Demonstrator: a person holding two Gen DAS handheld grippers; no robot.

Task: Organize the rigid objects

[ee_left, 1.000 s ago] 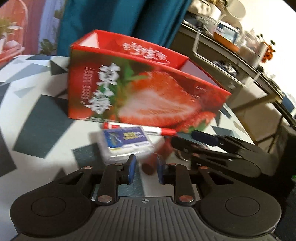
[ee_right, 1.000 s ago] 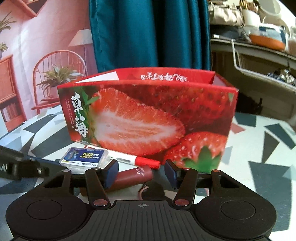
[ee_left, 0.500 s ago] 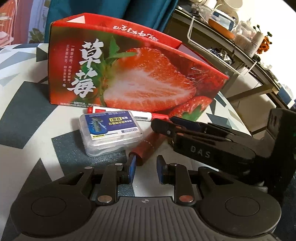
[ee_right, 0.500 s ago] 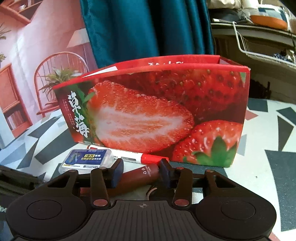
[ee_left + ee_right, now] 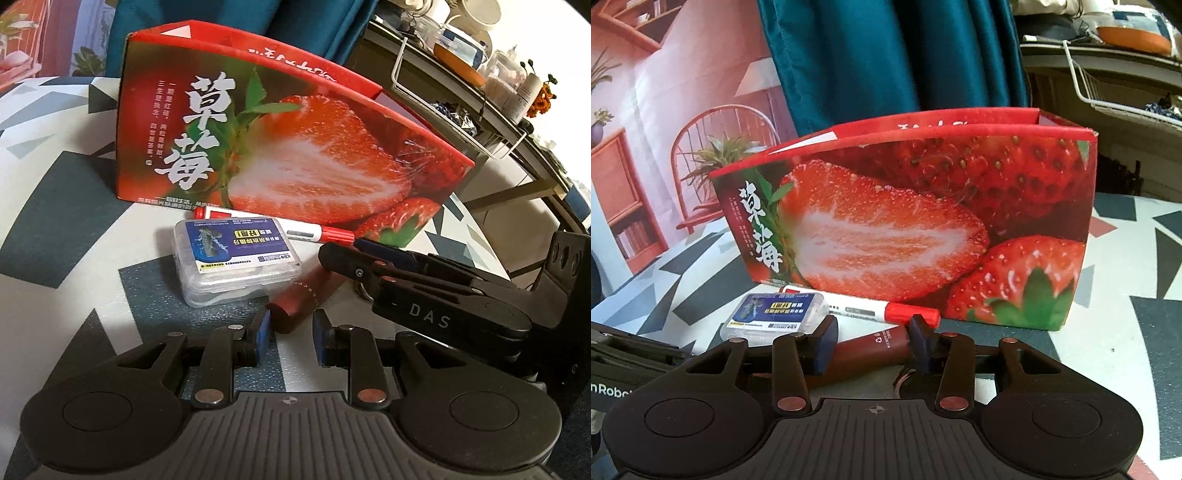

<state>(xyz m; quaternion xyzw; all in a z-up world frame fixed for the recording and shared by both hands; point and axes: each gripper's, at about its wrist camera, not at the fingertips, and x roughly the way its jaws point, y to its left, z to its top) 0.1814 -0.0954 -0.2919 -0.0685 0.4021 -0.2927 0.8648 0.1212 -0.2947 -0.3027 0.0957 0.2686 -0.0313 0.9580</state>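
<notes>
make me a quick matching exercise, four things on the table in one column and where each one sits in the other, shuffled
1. red strawberry-print cardboard box
2. white marker pen with red cap
3. clear plastic case with blue label
4. dark red cylindrical tube

A. between the right tongs
B. along the box's foot
C. farthest back
D. beside the tube, before the marker

Pairs: 1-C, 2-B, 3-D, 4-A

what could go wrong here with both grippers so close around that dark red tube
1. The right gripper sits around the dark red tube, its jaws having just been closing. A grip near one end could let it tilt or slip on lifting.
2. The left gripper hangs at the tube's other end; the two could collide.
3. The clear plastic case and red-capped marker lie right beside the tube and may get knocked.
</notes>
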